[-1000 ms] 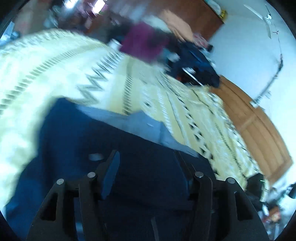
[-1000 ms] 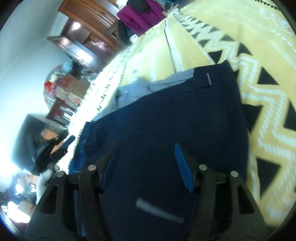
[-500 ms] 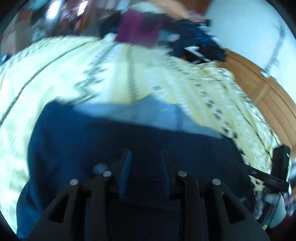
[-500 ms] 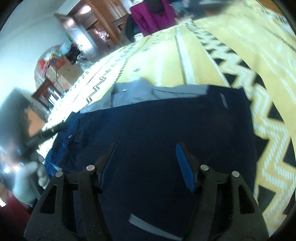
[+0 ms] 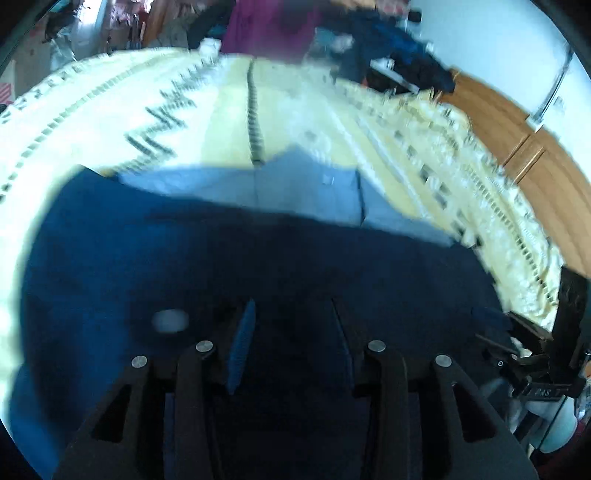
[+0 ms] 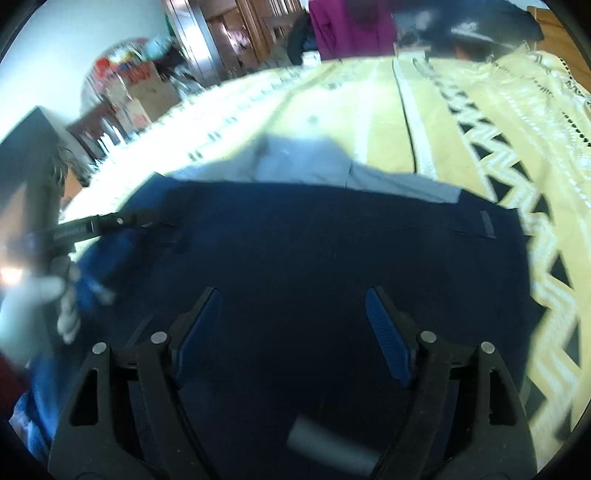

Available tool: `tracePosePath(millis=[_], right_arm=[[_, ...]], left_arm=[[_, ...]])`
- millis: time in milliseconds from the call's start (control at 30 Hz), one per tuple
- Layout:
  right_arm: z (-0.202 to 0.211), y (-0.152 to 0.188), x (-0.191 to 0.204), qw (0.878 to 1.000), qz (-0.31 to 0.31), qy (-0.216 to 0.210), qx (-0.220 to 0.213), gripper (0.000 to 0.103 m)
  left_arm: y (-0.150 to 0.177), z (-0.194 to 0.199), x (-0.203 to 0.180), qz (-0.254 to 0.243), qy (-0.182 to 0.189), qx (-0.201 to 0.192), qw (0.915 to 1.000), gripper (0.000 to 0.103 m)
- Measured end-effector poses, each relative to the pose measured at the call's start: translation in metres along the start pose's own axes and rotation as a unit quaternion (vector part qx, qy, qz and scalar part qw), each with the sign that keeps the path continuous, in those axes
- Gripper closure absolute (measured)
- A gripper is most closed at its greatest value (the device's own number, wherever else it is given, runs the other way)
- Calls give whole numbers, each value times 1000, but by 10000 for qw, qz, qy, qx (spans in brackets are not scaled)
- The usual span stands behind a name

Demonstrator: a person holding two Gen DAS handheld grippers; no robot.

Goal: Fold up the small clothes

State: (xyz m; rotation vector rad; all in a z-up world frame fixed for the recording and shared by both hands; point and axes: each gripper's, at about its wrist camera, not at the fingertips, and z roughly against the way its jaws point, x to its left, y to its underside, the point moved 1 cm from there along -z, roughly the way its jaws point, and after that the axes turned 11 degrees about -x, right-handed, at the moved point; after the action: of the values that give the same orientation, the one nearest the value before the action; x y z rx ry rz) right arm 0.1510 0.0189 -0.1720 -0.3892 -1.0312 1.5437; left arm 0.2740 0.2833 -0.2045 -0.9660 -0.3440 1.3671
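1. Lying flat on a yellow patterned bedspread [image 5: 229, 122] [image 6: 436, 92]: dark navy shorts [image 5: 258, 258] [image 6: 314, 251], filling the near half of both views.
2. Showing past the far edge of the navy cloth: a pale grey-blue lining or second layer [image 5: 306, 188] [image 6: 306, 166], spread on the bedspread.
3. Hovering low over the near part of the shorts: the left gripper [image 5: 291, 343], fingers standing apart with a clear gap between the blue pads [image 5: 240, 343], nothing pinched between them; too blurred to tell whether touching the cloth.
4. Hanging over the middle of the shorts: the right gripper [image 6: 295, 325], fingers spread wide, blue pads [image 6: 388, 332] well apart, nothing held.
5. Appearing at the right edge of the left wrist view: the other black gripper frame, sitting at the right side of the shorts.
6. Reaching in from the left of the right wrist view: the left gripper's black finger, tip lying at the left corner of the shorts, with a white-gloved hand [image 6: 33, 295] blurred behind it.
7. Sitting beyond the far edge of the bed: a magenta garment [image 5: 269, 26] [image 6: 351, 29], dark clothes [image 5: 406, 62] in a heap, and wooden cabinets [image 5: 517, 147].
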Motion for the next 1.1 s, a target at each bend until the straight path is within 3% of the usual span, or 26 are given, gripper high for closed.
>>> tracePosePath(millis=[133, 233, 300, 433, 567, 733, 933, 1100], right_arm=[[84, 15, -8, 9991, -323, -216, -153, 24], [143, 41, -22, 9978, -637, -182, 91, 23], [174, 65, -31, 9951, -910, -138, 368, 23], [203, 123, -32, 9858, -1235, -127, 1134, 23], [202, 166, -28, 9700, -1653, -109, 1782, 23], [197, 182, -18, 9617, -1870, -258, 1986, 22], [198, 201, -6, 9460, -1854, -419, 2627, 22], [191, 220, -3, 9321, -2177, -697, 2809, 22]], left_arm=[[-7, 108, 36, 68, -67, -607, 9981, 59], [-4, 185, 73, 174, -193, -796, 9965, 57], [10, 235, 97, 202, -194, -733, 9969, 55], [58, 301, 136, 447, 2, -176, 9988, 54], [122, 321, 155, 921, 406, 465, 9938, 54], [202, 318, 152, 1098, 674, 1528, 9798, 54], [226, 343, 146, 1158, 876, 1564, 9770, 52], [233, 340, 141, 1260, 1161, 1799, 9686, 52]])
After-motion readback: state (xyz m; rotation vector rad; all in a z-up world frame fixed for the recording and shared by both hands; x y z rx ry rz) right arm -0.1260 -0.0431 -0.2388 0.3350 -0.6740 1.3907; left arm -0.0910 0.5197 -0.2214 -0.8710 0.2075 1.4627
